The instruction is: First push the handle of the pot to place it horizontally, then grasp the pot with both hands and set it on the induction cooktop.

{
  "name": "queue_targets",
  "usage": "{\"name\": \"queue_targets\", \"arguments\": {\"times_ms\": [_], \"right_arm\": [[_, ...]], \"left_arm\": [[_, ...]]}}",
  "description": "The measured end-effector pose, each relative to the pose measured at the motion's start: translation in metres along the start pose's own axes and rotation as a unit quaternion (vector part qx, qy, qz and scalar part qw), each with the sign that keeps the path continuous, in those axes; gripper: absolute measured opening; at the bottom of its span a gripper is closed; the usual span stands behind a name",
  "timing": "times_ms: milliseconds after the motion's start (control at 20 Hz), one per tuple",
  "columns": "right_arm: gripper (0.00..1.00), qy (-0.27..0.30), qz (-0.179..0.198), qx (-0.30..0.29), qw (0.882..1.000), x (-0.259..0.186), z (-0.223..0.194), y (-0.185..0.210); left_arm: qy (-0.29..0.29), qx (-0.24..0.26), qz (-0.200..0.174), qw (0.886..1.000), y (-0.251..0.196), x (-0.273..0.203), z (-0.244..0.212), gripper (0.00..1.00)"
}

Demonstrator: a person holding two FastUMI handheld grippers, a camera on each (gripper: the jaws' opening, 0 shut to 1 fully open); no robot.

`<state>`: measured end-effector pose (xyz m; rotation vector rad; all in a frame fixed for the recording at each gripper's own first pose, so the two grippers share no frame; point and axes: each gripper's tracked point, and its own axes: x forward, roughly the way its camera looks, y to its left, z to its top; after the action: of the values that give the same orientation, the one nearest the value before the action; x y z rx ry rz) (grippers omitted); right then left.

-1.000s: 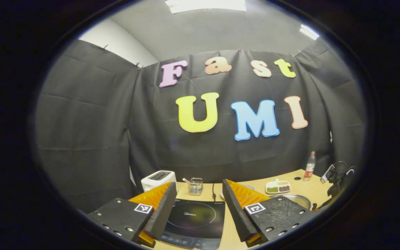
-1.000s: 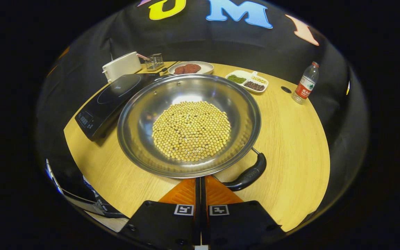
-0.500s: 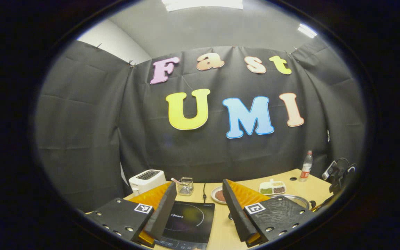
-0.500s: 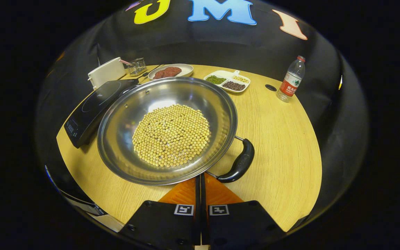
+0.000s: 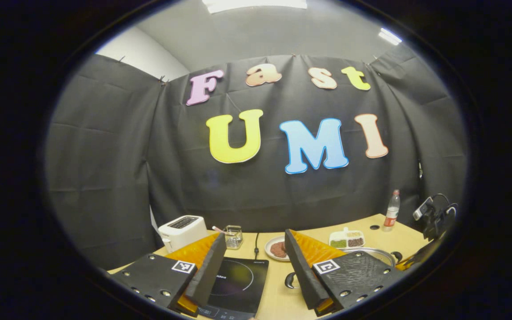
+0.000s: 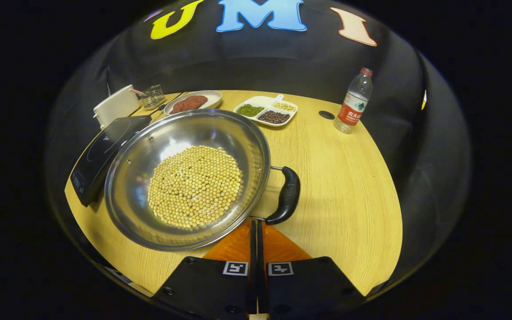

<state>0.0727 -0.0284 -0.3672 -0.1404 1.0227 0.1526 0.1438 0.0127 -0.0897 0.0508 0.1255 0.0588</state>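
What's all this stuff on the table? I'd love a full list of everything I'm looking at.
Round wooden table: one, light tan.
Steel pot of yellow beans: one, silver, black side handle, table centre-left.
Induction cooktop: one, black, left of the pot.
Toaster: one, white, back left.
Wire basket: one, beside the toaster.
Plate of reddish food: one, back.
Divided dish of beans: one, white, back.
Water bottle: one, clear, red label, back right.
Left gripper: open, above the cooktop.
Right gripper: shut, at the pot handle.

The left gripper view sits low at the worktop's (image 5: 278, 302) near edge, facing level toward the booth wall. The right gripper view looks steeply down, close over the pot (image 6: 187, 178). Both views share the induction cooktop (image 5: 238, 284) and bottle (image 6: 353, 101).
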Motion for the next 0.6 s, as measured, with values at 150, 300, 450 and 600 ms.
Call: {"name": "queue_targets", "arguments": {"times_ms": [150,300,450,600], "right_arm": [[0.02,-0.024,-0.019,0.007,1.0,-0.006,0.01,-0.007],[0.02,-0.072,-0.029,0.026,0.997,-0.023,0.029,-0.011],[0.29,-0.131,-0.045,0.057,0.989,-0.041,0.057,-0.021],[0.99,-0.17,-0.056,0.088,0.98,-0.051,0.075,-0.027]], "left_arm": [[0.005,-0.007,-0.002,1.0,-0.004,0.005,-0.006,0.79],[0.01,-0.012,-0.009,1.0,-0.007,0.011,-0.013,0.79],[0.014,-0.007,-0.015,1.0,-0.012,0.017,-0.021,0.79],[0.024,-0.01,-0.029,0.999,-0.021,0.029,-0.033,0.79]]}}
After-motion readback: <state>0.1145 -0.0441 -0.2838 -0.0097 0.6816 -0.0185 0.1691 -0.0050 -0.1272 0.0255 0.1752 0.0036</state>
